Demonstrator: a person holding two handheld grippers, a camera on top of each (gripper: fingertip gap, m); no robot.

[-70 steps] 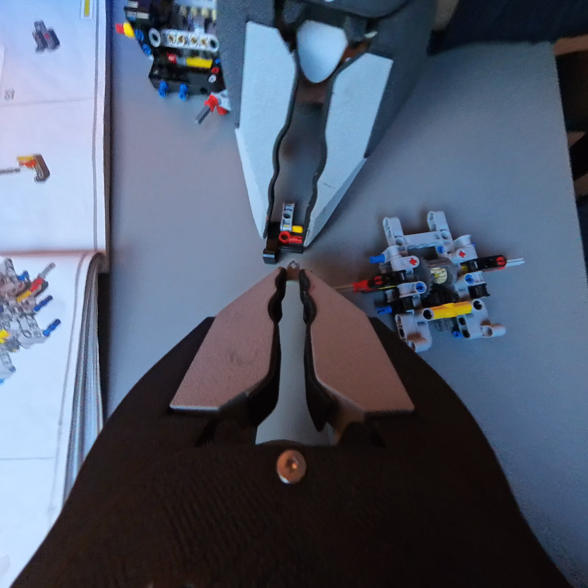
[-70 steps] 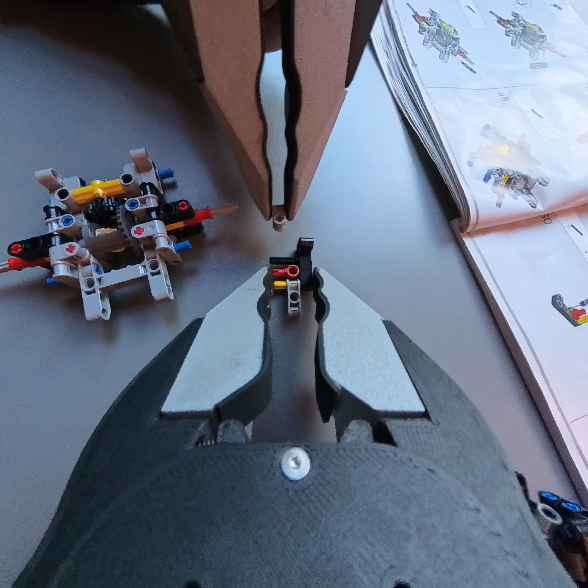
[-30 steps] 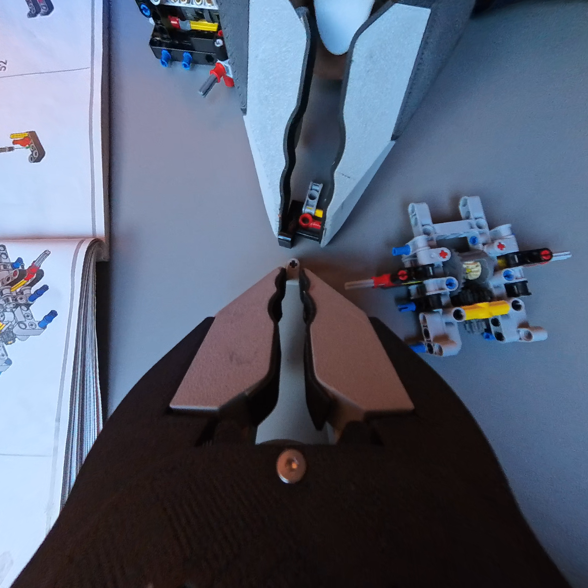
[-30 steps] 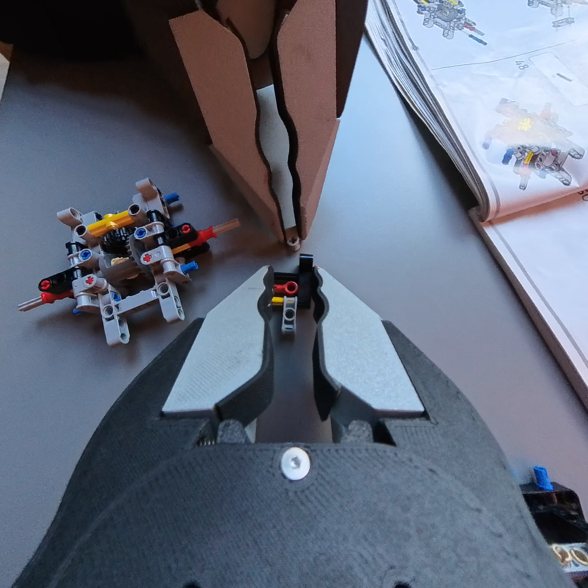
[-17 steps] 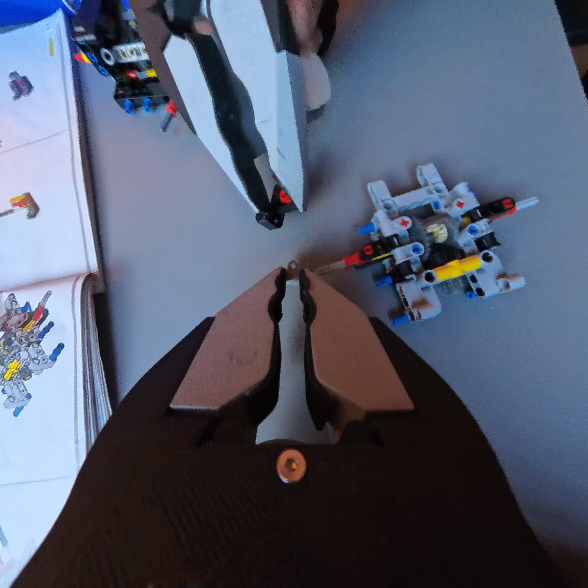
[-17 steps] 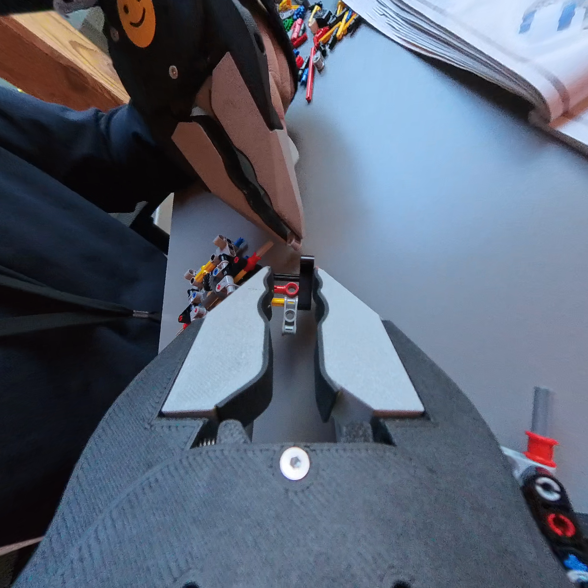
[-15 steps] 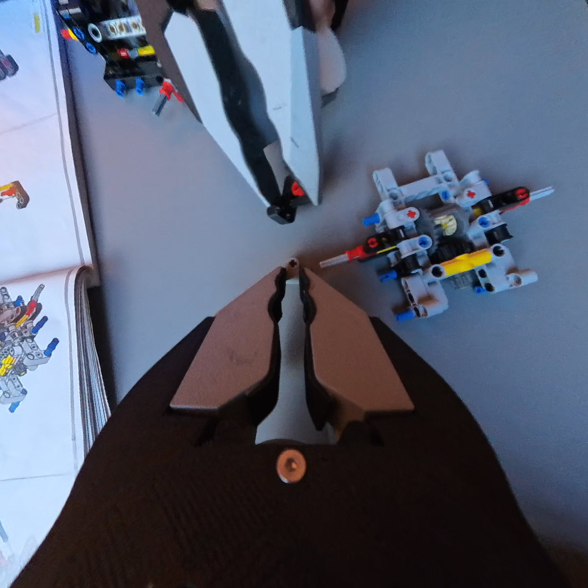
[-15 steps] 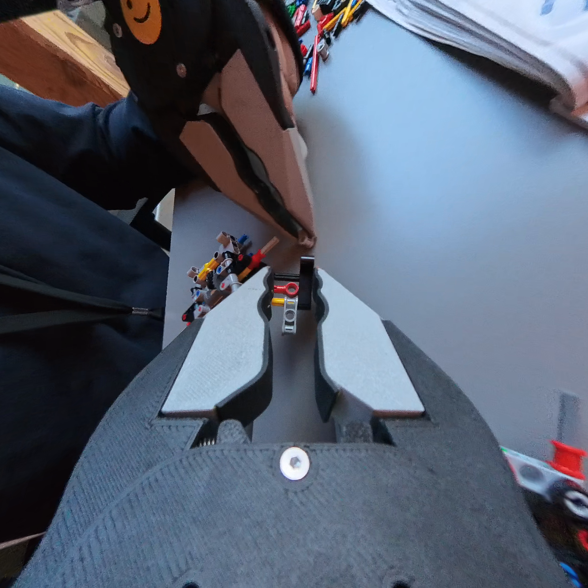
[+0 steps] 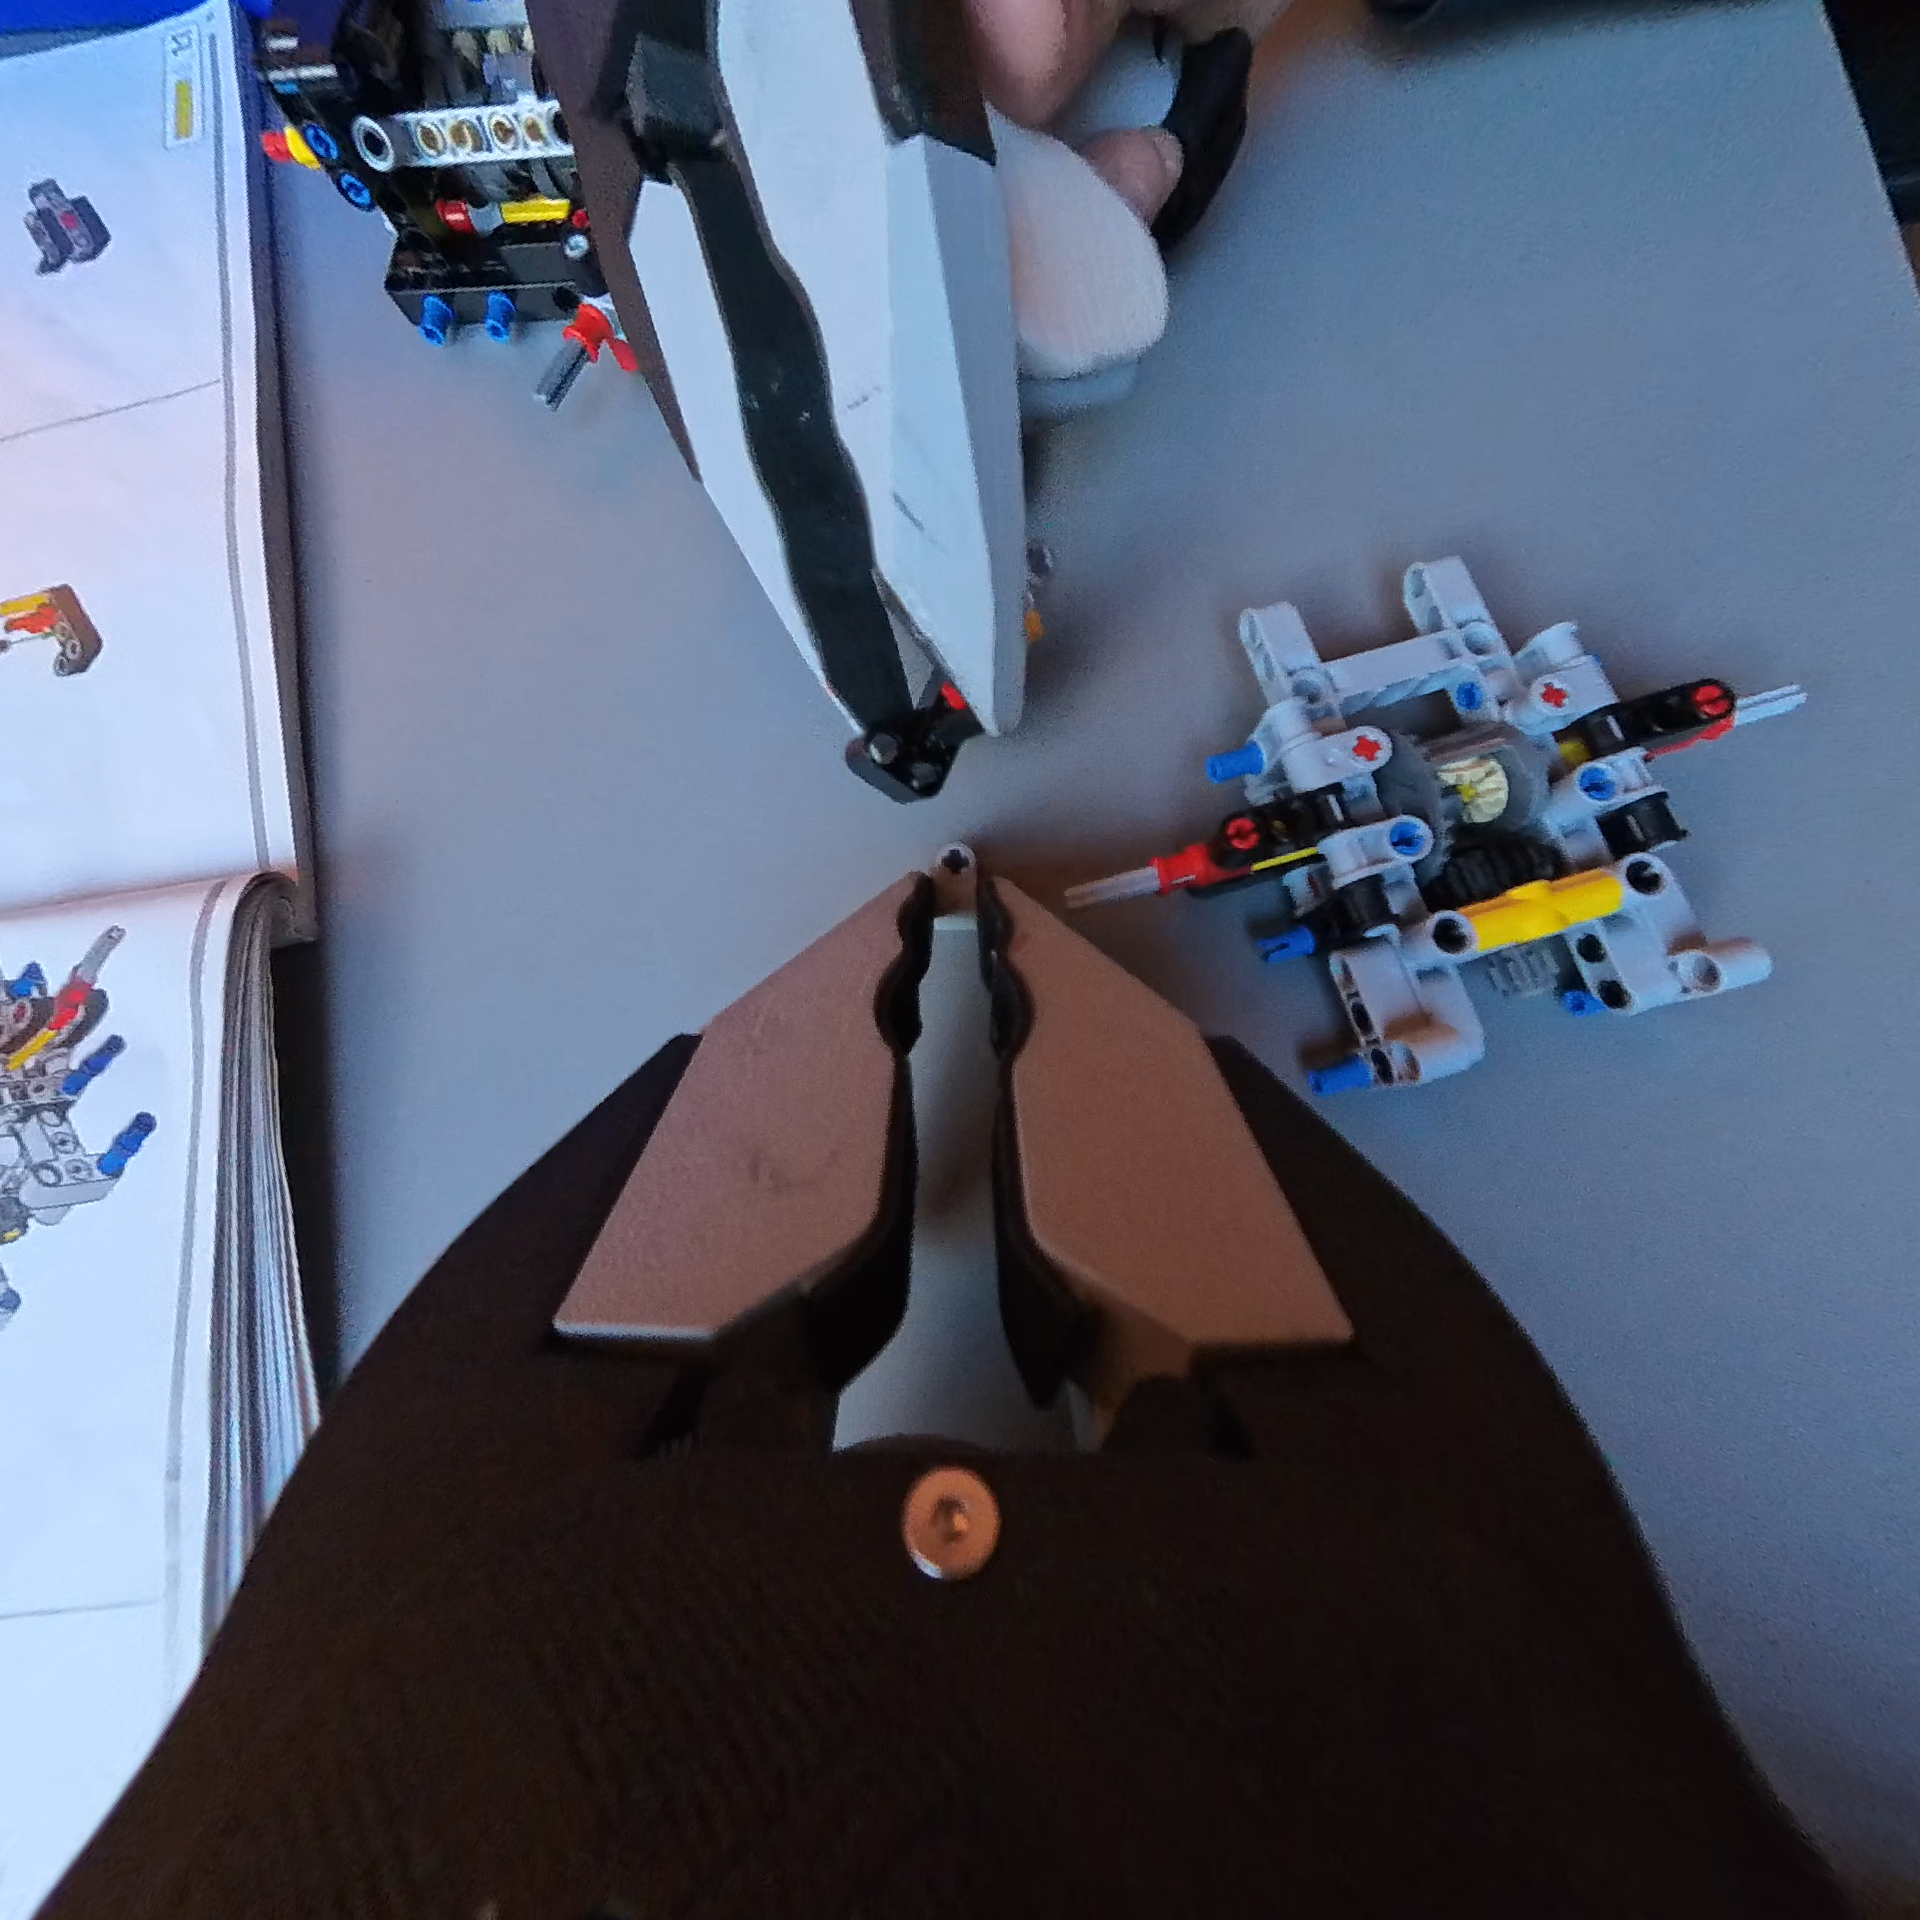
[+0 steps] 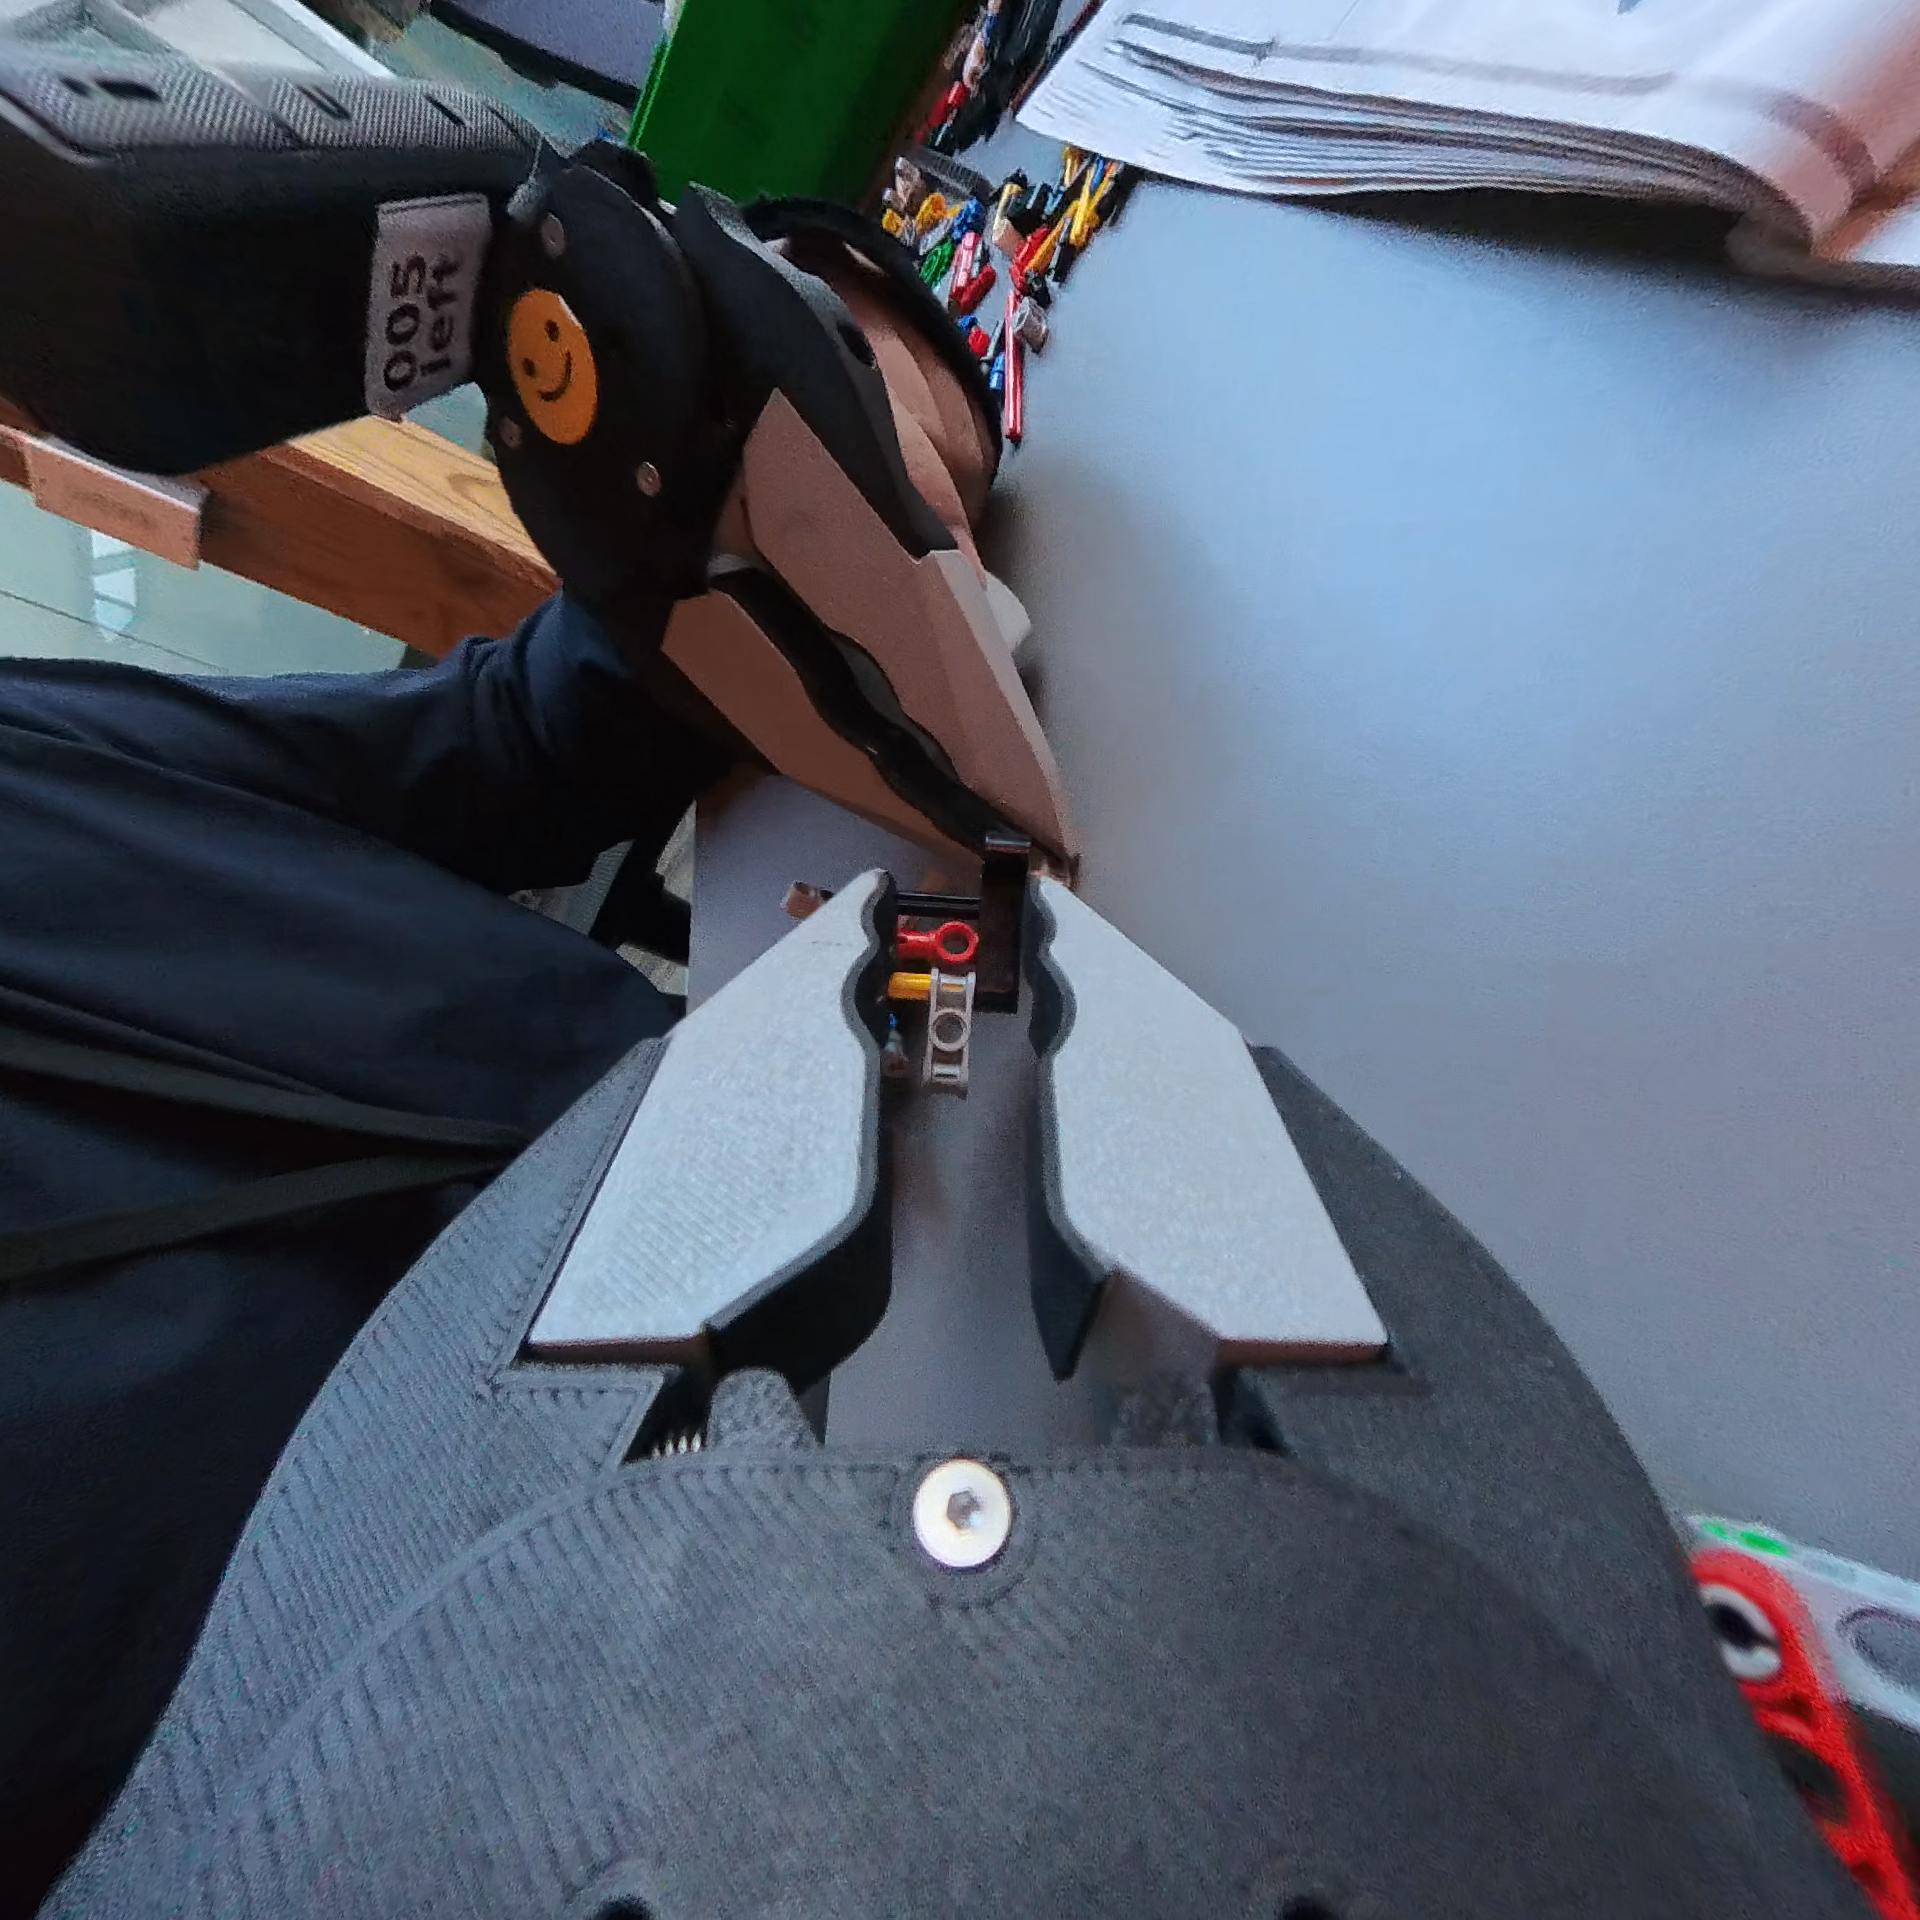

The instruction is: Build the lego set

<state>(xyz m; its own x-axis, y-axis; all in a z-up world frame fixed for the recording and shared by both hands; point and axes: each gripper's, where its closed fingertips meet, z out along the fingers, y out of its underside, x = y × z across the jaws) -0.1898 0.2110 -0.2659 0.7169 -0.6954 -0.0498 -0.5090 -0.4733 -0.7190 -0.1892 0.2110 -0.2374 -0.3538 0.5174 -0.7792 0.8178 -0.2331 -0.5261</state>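
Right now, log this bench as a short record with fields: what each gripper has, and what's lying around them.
Left gripper: shut on a small pale pin, its cross-holed end poking past the tips
Right gripper: shut on a small black sub-assembly with red, yellow and grey parts
Spacing: tips face each other, close, apart
Right of grippers: grey built module lying on the table
Left edge: open instruction booklet
Far left corner: black built block

Brown left claw (image 9: 953,894); grey right claw (image 10: 961,914); black-red-yellow brick cluster (image 10: 951,961); grey table (image 9: 623,675).
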